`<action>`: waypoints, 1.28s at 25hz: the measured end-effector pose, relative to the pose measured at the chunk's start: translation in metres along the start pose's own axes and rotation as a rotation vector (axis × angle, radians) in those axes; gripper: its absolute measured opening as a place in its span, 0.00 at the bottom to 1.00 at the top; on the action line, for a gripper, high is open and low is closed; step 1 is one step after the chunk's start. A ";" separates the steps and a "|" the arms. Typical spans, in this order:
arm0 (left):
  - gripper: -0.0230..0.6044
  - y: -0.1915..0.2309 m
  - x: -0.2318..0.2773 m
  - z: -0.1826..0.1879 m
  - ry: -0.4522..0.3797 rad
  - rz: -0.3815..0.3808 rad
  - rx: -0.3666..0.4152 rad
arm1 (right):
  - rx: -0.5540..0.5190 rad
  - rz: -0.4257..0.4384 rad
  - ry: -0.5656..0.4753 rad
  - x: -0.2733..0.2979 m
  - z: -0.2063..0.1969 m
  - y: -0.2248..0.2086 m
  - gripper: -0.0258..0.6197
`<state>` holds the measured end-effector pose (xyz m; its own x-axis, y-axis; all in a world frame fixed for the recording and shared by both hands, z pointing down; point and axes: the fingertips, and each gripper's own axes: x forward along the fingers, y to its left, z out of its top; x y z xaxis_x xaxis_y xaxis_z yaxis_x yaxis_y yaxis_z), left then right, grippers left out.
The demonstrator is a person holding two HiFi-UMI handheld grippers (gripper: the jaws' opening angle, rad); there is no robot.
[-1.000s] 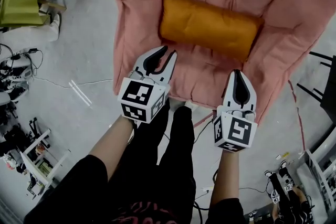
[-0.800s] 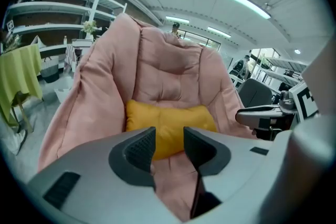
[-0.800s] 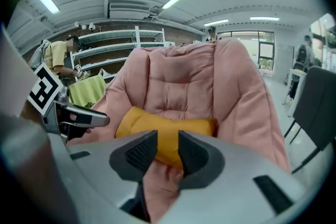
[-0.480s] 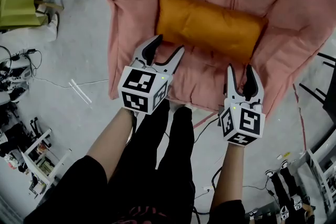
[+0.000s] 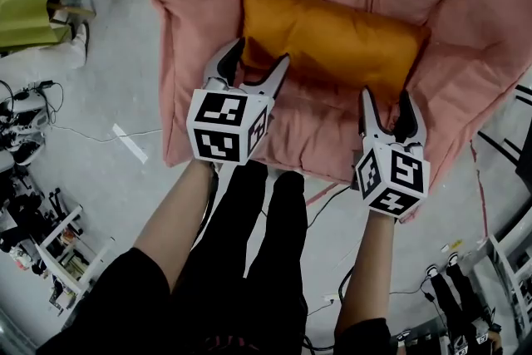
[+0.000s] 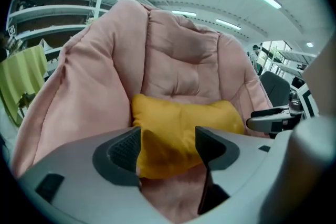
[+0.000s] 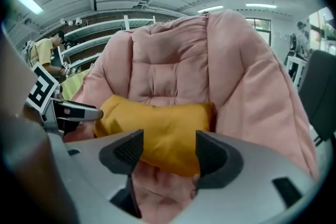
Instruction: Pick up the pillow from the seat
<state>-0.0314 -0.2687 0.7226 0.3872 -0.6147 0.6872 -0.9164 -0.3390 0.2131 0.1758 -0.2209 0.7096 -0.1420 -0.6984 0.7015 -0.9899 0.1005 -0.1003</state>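
Lying crosswise on the pink seat (image 5: 199, 29), the orange pillow (image 5: 332, 41) presents its left end to the nearer left tool (image 5: 259, 56) and its right end to the right tool (image 5: 386, 100), both with jaws opening and gripping nothing.

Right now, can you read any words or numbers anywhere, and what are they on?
No readable words or numbers anywhere.
Cubes on the left gripper and right gripper: black-and-white square patterns, not letters.
Both grippers' jaws are opening, the orange pillow showing between them, not gripped.
Pillow and pink seat: plain, no print.
Background shelves: too small to tell.
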 end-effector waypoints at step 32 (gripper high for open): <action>0.56 0.014 0.065 -0.022 0.091 0.076 0.043 | 0.019 -0.011 0.112 0.080 -0.026 -0.033 0.55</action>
<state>-0.0215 -0.2981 0.7854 0.3042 -0.5730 0.7610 -0.9366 -0.3256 0.1293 0.1971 -0.2623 0.7875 -0.1314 -0.6158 0.7769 -0.9913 0.0794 -0.1047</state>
